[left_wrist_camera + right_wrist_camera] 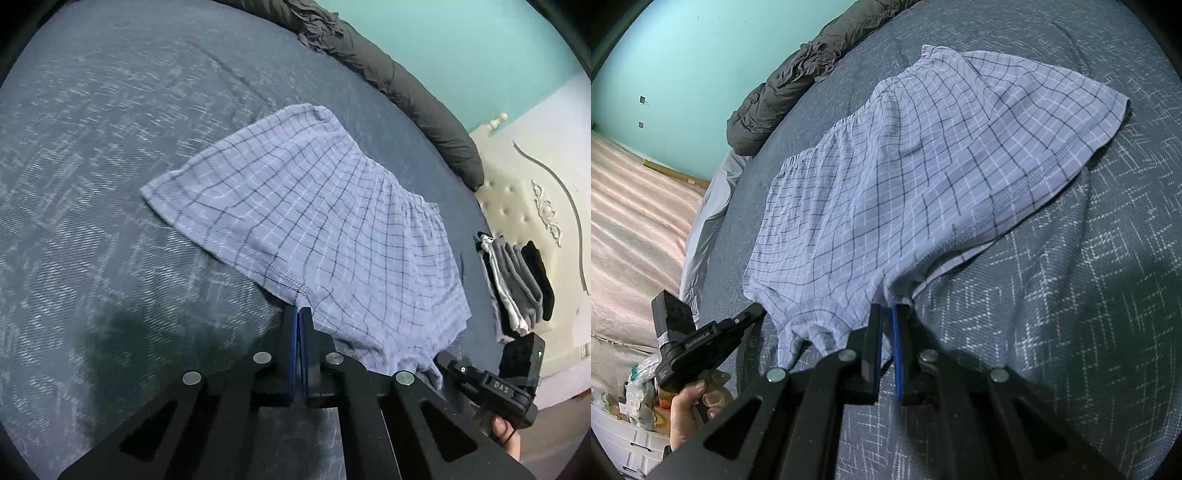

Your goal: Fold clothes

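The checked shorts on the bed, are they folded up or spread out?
Spread out. The checked shorts lie mostly flat on the bed, waistband and hems showing, no fold yet.

Bed cover: dark blue-grey, woven with pale broken line pattern. Along its far edge lies a rolled dark grey blanket, creased – it runs against a turquoise wall. Cream headboard, tufted, with carved scroll ornament. Small stack of folded items – grey, white, black – near the cover's edge beside the headboard. Right wrist view: pale pink striped fabric, white drawer unit with crumpled packaging on top.
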A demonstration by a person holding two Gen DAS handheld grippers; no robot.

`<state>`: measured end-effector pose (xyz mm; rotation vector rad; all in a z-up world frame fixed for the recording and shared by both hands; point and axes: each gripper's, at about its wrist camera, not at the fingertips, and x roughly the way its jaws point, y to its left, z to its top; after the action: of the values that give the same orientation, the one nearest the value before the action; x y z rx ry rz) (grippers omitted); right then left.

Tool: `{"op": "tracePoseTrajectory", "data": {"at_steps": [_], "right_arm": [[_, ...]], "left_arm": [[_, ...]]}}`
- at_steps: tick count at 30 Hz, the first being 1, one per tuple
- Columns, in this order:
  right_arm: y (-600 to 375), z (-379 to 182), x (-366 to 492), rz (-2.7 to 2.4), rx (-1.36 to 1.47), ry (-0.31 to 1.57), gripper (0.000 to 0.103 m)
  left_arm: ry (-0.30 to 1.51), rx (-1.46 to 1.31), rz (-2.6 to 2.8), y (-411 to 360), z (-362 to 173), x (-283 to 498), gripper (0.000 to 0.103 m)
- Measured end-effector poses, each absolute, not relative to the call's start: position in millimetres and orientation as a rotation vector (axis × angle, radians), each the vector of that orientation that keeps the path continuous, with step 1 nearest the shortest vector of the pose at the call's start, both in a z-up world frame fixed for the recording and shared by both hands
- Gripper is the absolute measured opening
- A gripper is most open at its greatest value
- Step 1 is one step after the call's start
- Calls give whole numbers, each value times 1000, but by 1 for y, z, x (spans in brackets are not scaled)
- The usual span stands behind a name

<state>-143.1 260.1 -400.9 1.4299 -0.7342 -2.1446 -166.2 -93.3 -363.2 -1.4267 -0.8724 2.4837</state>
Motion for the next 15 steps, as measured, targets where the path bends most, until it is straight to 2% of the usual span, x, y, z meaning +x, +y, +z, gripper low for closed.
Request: {"op": "tracePoseTrajectory", "data": {"at_steps": [5,10,15], "right_arm": [[260,-401,-143,-2149,1428,-732,5],[259,-401,-143,-2155,1426,-728,5],[259,-401,-144,-2159,1420,-724,5]], "left_arm": [[-878,-1460,2481,-98,-369,-160,1],[-792,-1455,2515,-92,-367,-166,1],[-829,-1441,2639,-118,-360,-163,5]]}}
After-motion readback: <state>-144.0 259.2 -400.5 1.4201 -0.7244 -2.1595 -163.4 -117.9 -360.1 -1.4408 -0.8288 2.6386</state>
